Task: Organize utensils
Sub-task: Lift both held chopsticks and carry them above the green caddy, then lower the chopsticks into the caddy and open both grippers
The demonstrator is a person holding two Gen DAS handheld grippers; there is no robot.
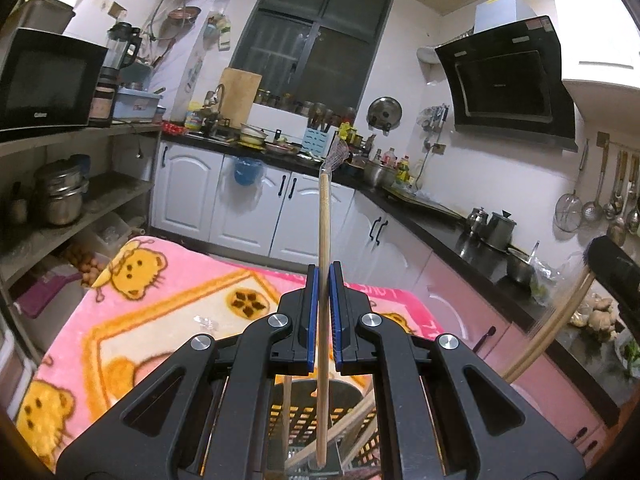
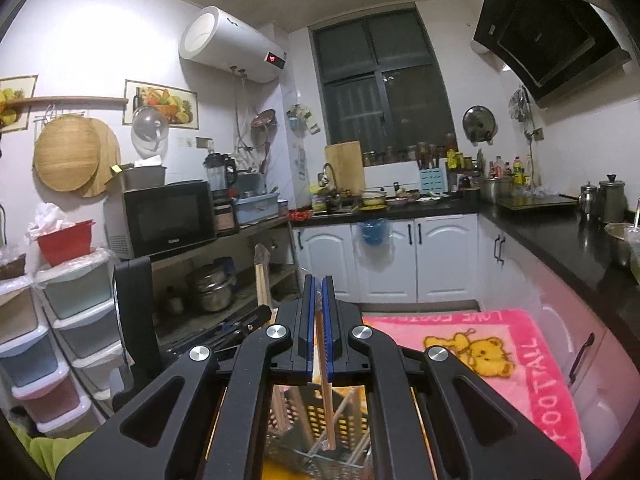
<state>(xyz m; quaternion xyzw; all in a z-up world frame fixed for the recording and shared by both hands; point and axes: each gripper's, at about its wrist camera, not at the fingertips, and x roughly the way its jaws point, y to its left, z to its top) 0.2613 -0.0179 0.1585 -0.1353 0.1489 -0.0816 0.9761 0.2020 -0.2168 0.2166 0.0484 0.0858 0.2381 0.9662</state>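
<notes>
My left gripper [image 1: 323, 276] is shut on a long wooden-handled skimmer [image 1: 323, 240]. Its wire mesh head [image 1: 336, 154] points up and away, and its lower end reaches down into a perforated metal utensil basket [image 1: 304, 416] below the jaws. My right gripper [image 2: 318, 286] is shut on a wooden stick, apparently chopsticks [image 2: 322, 360], whose lower end hangs in the same perforated basket [image 2: 320, 420]. The right gripper's black body [image 1: 616, 268] shows at the right of the left wrist view with a wooden stick [image 1: 556, 320] slanting below it. The left gripper's body [image 2: 132, 312] shows at the left of the right wrist view.
A pink cartoon blanket [image 1: 160, 312] covers the table under the basket. Open shelves with pots [image 1: 60, 196] and a microwave [image 1: 44, 84] stand at the left. White cabinets [image 1: 256, 204] and a black counter [image 1: 472, 236] run behind and to the right. Ladles hang on the right wall [image 1: 600, 204].
</notes>
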